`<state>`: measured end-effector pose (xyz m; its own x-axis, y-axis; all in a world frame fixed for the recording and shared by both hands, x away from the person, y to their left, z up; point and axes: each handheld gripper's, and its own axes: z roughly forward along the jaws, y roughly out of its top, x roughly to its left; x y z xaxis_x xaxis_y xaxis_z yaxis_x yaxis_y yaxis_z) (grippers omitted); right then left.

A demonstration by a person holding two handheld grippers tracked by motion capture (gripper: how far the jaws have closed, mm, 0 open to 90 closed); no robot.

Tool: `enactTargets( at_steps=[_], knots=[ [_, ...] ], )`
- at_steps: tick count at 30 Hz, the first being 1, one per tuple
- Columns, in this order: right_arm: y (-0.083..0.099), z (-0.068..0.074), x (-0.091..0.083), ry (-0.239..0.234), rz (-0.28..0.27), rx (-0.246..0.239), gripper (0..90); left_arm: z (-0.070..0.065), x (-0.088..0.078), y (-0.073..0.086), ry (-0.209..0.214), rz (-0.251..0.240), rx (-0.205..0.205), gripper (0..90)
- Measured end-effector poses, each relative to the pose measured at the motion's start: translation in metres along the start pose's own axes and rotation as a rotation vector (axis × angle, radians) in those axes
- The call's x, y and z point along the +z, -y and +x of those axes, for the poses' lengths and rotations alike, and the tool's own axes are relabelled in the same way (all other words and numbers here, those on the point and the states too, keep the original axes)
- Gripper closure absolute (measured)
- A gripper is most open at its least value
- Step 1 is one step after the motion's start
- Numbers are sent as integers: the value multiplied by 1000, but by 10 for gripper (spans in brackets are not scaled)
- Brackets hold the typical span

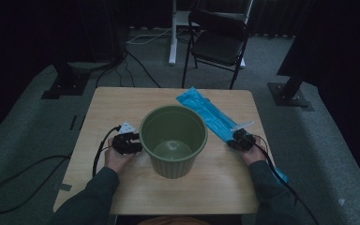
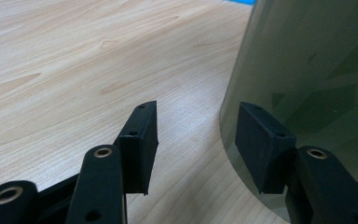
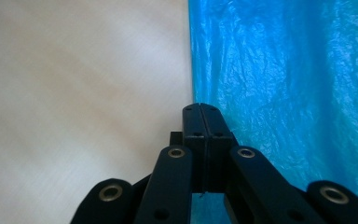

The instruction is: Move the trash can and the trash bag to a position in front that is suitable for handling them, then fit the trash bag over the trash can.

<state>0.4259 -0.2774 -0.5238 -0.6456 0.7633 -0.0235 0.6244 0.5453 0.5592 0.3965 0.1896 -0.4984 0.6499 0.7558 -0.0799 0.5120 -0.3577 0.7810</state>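
Observation:
A green plastic bucket (image 1: 173,166) stands upright and empty at the middle of the wooden table (image 1: 122,103). My left gripper (image 1: 138,143) rests low beside its left wall. In the left gripper view that gripper (image 2: 198,112) is open, one jaw over bare table (image 2: 74,70) and the other against the outside of the bucket (image 2: 317,60). A flat blue plastic bag (image 1: 206,110) lies to the right of the bucket. My right gripper (image 1: 234,140) sits at the bag's left edge. Its jaws (image 3: 201,106) are shut together over the bag (image 3: 284,70); whether film is pinched I cannot tell.
The bag runs on under the right hand and over the table's right edge. Behind the table are a black folding chair (image 1: 218,40), a white post (image 1: 172,33), two dark stand bases (image 1: 65,84) (image 1: 288,93), and cables on the grey carpet.

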Motion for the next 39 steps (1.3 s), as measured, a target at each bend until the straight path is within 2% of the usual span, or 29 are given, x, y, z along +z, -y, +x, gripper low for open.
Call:
enactTargets(
  at_steps=[1,2,5,6,7,9,10,11,13,14,15,17,18,19,24,25,31,39],
  knots=[
    [6,4,-4,-10,1,-4,900,0,0,0,0,0,0,490],
    [16,11,-14,-43,-2,-11,900,1,0,0,-2,-2,-3,490],
    [20,17,-24,-64,-23,-18,897,1,0,0,-3,-4,-5,490],
    [17,21,-32,-86,-58,-15,691,2,0,0,-5,-3,-6,490],
    [17,21,-32,-86,-58,-15,691,2,0,0,-5,-3,-6,489],
    [7,24,-35,-75,-102,-26,571,3,1,0,-9,0,-10,489],
    [-8,28,-31,-60,-122,-43,508,3,2,0,-10,1,-11,489],
    [-8,28,-31,-60,-122,-43,508,3,2,0,-10,1,-11,488],
    [-23,31,-22,-40,-120,-61,487,3,1,0,-9,-1,-9,488],
    [-23,31,-22,-40,-120,-61,487,3,1,0,-9,-1,-9,487],
    [-47,32,-2,-1,-102,-74,461,3,1,0,-8,-3,-6,486],
    [-52,32,3,14,-96,-78,457,3,0,0,-4,-6,-7,486],
    [-63,29,14,9,-100,-53,451,3,0,0,-4,-6,-7,486],
    [-67,28,18,10,-99,-44,446,4,-1,1,-2,-6,-9,486],
    [-72,25,26,16,-94,-44,432,4,-2,1,-3,-7,-13,486],
    [-78,20,40,5,-94,-16,406,4,-1,1,-1,-4,-9,486],
    [-84,11,59,4,-87,10,388,3,1,1,1,1,-3,485],
    [-90,10,68,1,-68,12,366,5,-1,3,-2,-4,-15,484]
  ],
)
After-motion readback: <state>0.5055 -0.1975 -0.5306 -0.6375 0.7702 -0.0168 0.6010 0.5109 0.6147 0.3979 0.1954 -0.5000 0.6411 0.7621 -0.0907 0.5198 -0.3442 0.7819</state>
